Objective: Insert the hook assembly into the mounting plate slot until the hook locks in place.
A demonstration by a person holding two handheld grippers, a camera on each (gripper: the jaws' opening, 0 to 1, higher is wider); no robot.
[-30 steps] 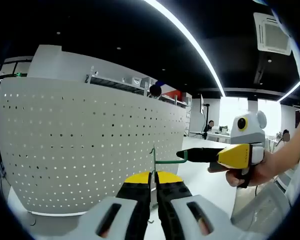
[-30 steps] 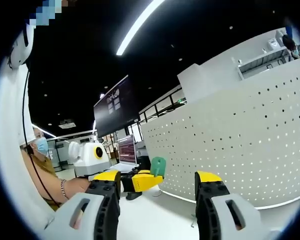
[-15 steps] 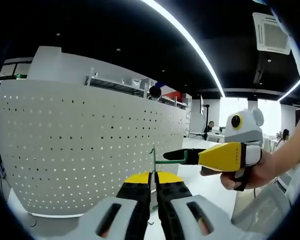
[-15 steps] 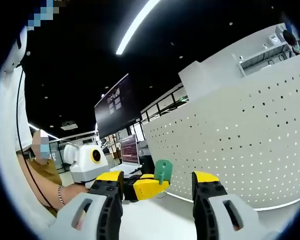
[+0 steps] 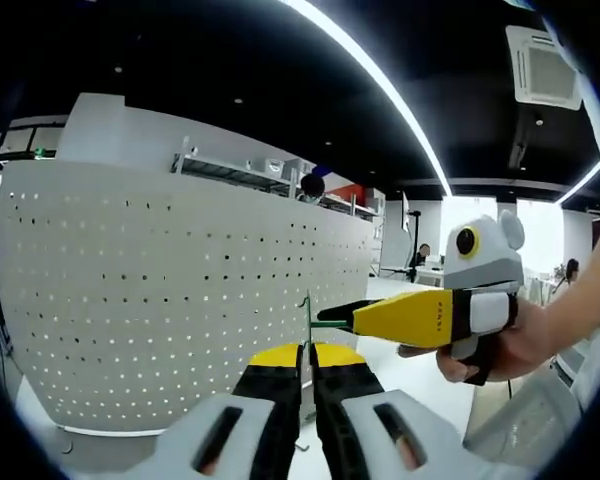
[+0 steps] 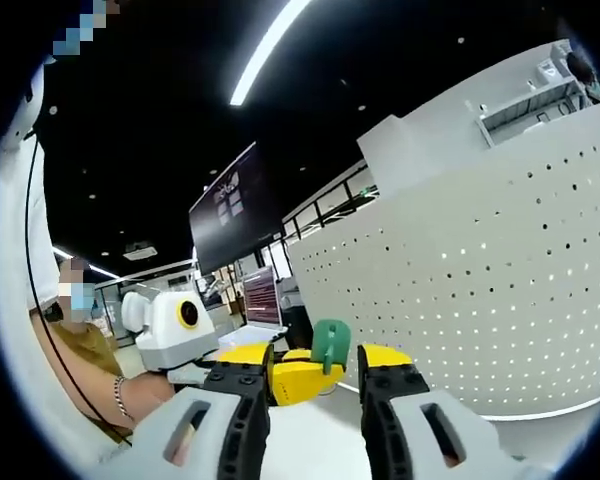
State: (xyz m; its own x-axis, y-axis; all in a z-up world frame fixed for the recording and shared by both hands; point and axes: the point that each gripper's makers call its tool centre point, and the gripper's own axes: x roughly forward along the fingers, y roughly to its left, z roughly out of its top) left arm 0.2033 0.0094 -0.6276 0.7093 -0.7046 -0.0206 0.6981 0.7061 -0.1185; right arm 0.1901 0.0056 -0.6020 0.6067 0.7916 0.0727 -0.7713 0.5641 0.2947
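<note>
The green wire hook (image 5: 308, 318) stands upright between the tips of my left gripper (image 5: 306, 352), which is shut on its stem. Its side arm points right, and its end meets the black tip of my right gripper (image 5: 352, 312), which reaches in from the right. In the right gripper view the hook's green end (image 6: 330, 343) sits between the jaws of my right gripper (image 6: 315, 354), which stand apart on either side of it. The left gripper (image 6: 298, 378) shows there as yellow jaws under the hook. The white perforated mounting plate (image 5: 170, 290) (image 6: 480, 280) stands behind.
A hand (image 5: 505, 350) holds the right gripper. A person (image 6: 80, 345) stands at the left in the right gripper view, with a dark wall screen (image 6: 235, 215) and a laptop (image 6: 263, 300) beyond. A shelf (image 5: 240, 170) rises behind the plate.
The right gripper has moved in onto the hook's side arm and its jaws have narrowed around the green end. The left gripper still holds the hook in the same place.
</note>
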